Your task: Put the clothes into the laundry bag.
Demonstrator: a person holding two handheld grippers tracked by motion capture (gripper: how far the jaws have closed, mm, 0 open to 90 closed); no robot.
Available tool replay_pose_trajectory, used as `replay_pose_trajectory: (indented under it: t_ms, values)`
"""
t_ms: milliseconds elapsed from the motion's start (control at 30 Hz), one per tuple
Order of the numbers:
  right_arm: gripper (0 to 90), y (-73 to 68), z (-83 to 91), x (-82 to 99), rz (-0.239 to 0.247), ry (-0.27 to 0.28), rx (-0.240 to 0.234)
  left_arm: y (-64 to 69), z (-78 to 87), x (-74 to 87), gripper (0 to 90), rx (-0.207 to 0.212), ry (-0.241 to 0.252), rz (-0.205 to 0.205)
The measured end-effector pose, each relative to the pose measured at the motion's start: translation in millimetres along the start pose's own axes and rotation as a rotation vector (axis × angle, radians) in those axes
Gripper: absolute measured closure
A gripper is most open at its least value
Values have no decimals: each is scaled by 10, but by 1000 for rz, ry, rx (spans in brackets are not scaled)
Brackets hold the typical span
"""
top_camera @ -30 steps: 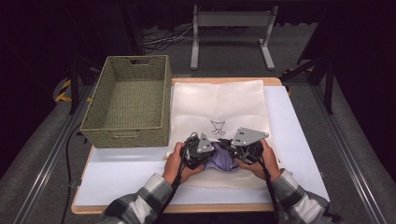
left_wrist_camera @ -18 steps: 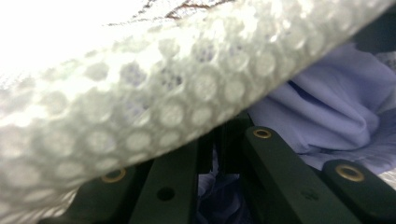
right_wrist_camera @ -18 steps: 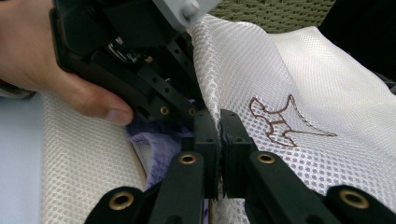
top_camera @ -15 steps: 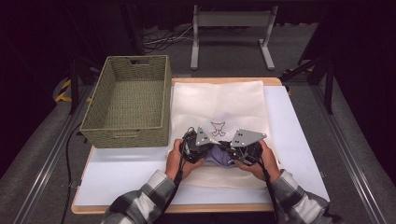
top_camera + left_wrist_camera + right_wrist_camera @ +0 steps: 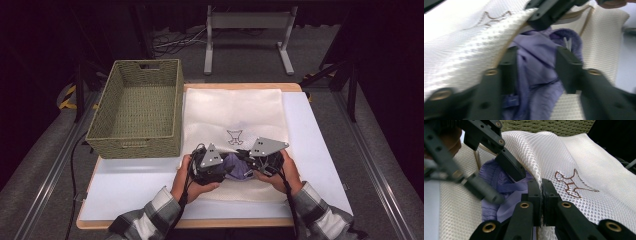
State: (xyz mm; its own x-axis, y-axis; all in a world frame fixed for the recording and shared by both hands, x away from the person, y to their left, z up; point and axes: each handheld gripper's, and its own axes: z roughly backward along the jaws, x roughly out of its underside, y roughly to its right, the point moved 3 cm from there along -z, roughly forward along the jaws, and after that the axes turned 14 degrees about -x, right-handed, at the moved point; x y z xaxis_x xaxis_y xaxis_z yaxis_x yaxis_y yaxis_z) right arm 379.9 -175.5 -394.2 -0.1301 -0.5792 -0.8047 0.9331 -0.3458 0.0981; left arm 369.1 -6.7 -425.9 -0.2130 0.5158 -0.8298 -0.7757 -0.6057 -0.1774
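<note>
Lilac garment (image 5: 235, 166), partly tucked into the mouth of a white mesh laundry bag (image 5: 235, 107) flat on the counter (image 5: 127, 187): left gripper (image 5: 537, 72), jaws just parted, straddles the cloth; right gripper (image 5: 541, 195) clamped on the bag's rim; stuffing unfinished, woven basket (image 5: 137, 107) beyond.

Both forearms came in from below, hands close together. The left gripper (image 5: 226, 170) pointed toward the right one, its jaws just opening and standing apart. The right gripper (image 5: 541, 195) had its jaws pressed together.
</note>
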Motion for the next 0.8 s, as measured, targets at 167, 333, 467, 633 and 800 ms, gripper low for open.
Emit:
replay_pose_trajectory:
  t_ms: [167, 333, 467, 633, 800]
  values:
    - [870, -6, -13, 1, -2, 1, -6, 135, -204, 4, 344, 6, -18, -9]
    - [870, -15, -25, 4, 0, -5, -11, 148, -407, 42, 450, -39, -46, -23]
    - [870, -16, -34, 5, -4, -4, -12, 123, -475, 75, 650, -69, -66, -39]
    - [870, -25, -42, 4, 0, -9, -15, 88, -525, 92, 818, -140, -83, -59]
    - [870, -38, -49, 6, -1, -11, -22, 23, -528, 95, 831, -193, -95, -47]
